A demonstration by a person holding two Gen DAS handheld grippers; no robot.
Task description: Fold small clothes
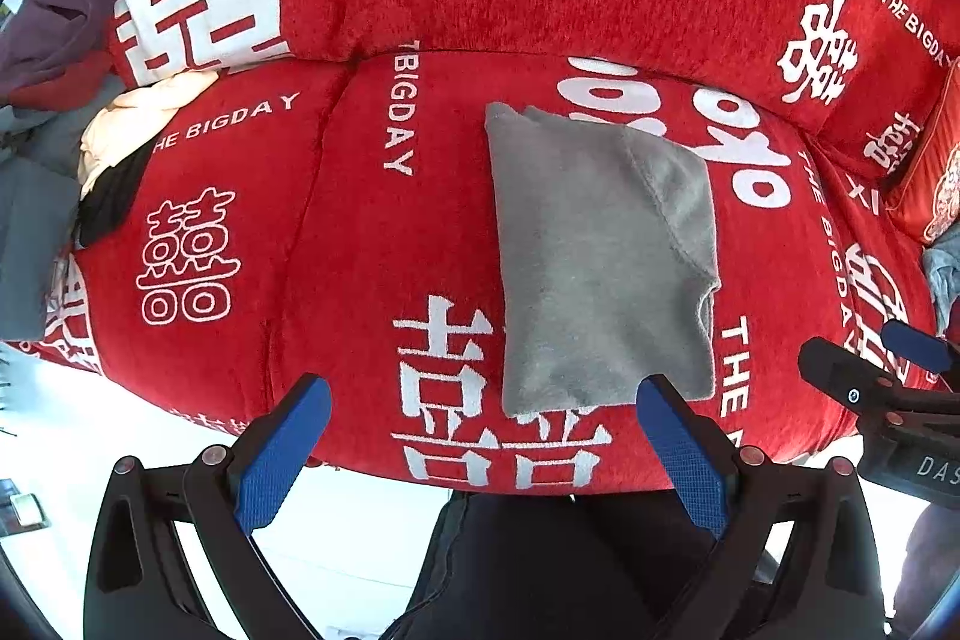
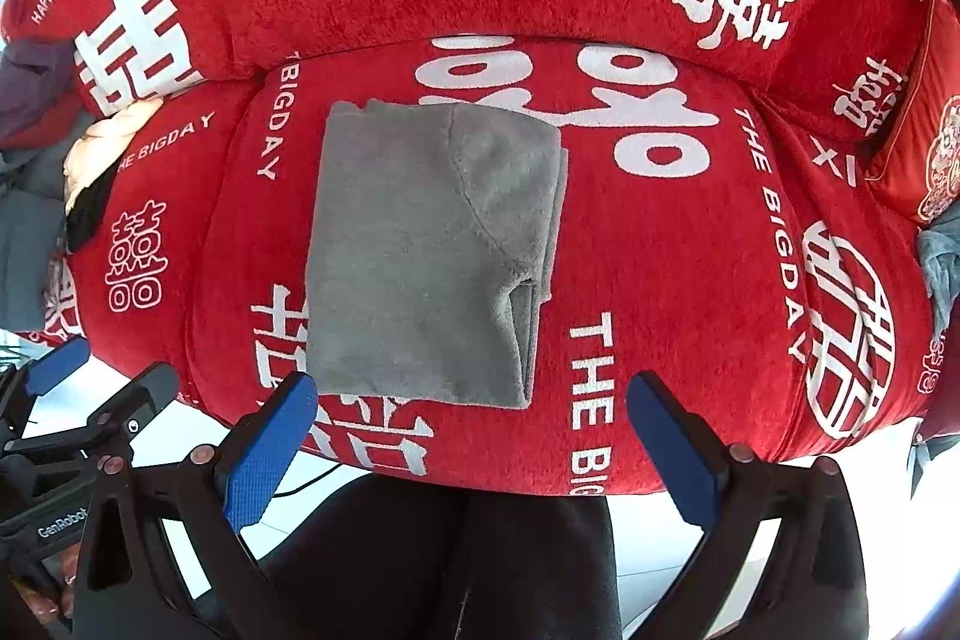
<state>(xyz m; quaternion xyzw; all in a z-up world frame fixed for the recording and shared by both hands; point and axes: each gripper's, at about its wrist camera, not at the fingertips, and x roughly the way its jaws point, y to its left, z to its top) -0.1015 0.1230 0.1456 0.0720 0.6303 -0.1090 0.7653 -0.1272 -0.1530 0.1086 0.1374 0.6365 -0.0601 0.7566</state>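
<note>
Nearest me, my left tool [image 1: 483, 412] has its blue fingers spread wide and holds nothing; my right tool [image 2: 471, 409] is just as wide and empty. Between and below them I see dark trousers [image 2: 432, 562]. Just beyond the fingertips, the grey garment [image 1: 600, 256] lies folded into a flat rectangle on the red sofa cover [image 1: 360, 244], its near edge close to my left tool's right finger [image 1: 681, 454] and my right tool's left finger [image 2: 270, 448]. Farther back on the left, a heap of clothes [image 1: 90, 124] sits against the backrest.
</note>
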